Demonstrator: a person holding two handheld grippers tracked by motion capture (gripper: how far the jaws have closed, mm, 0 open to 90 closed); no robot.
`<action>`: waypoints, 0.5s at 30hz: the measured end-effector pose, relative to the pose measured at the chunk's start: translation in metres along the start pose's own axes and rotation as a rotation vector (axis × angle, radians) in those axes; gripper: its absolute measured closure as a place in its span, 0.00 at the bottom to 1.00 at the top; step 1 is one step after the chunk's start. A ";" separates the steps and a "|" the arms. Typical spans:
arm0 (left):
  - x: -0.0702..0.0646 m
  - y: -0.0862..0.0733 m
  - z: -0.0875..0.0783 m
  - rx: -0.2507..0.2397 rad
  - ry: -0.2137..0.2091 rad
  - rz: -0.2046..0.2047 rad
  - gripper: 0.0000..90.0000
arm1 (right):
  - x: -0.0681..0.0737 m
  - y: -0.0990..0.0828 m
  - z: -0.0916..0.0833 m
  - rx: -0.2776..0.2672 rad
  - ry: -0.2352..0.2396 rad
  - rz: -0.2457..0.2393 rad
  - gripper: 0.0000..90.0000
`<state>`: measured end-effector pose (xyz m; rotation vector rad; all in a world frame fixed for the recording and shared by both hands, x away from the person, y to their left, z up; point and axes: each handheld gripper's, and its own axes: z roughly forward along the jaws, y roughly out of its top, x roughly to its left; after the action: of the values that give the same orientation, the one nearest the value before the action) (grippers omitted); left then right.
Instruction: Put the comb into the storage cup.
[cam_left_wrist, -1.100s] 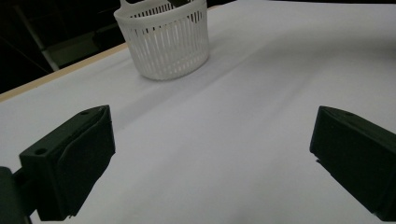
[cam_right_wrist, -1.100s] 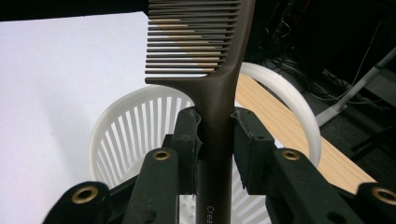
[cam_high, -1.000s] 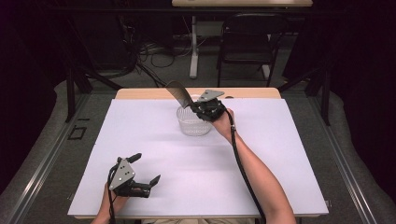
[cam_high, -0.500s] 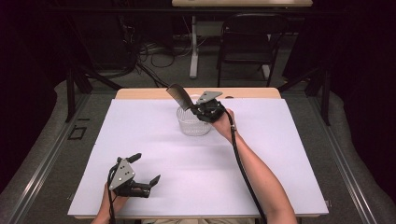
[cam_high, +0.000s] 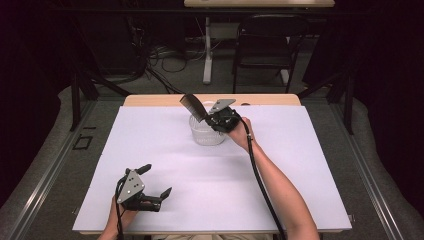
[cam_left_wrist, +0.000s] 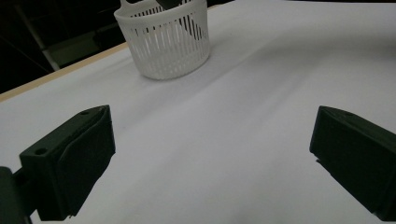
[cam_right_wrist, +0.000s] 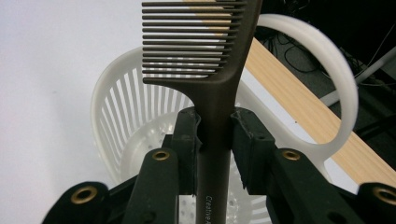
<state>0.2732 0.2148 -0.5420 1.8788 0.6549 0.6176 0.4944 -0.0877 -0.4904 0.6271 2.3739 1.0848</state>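
A dark brown comb (cam_right_wrist: 212, 70) is clamped by its handle between the jaws of my right gripper (cam_right_wrist: 215, 140), teeth end pointing up and away. In the high view the comb (cam_high: 192, 106) sticks out to the upper left of the right gripper (cam_high: 214, 120), which hangs over a white slotted basket (cam_high: 205, 134) with a looped handle (cam_right_wrist: 343, 88). The basket (cam_left_wrist: 164, 39) stands at the far middle of the table. My left gripper (cam_high: 159, 181) rests near the front left of the table, open, with nothing between its fingers (cam_left_wrist: 77, 158).
A white sheet (cam_high: 300, 165) covers the table, with a wooden edge (cam_high: 150, 100) showing at the back. A dark chair (cam_high: 270, 35) and a table leg with cables stand on the floor beyond. The right forearm (cam_high: 280, 190) crosses the table's right half.
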 end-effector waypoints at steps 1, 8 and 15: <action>0.000 0.000 0.000 0.000 0.000 -0.001 0.00 | 0.000 0.000 0.001 0.001 0.000 -0.004 0.80; 0.000 0.000 0.000 0.000 0.000 -0.001 0.00 | 0.002 0.001 -0.001 0.026 0.003 -0.018 0.78; 0.000 0.000 0.000 0.002 0.000 0.000 0.00 | 0.000 0.003 -0.013 0.016 0.002 -0.007 0.69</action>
<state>0.2731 0.2146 -0.5420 1.8801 0.6559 0.6172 0.4876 -0.0936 -0.4803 0.6230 2.3875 1.0646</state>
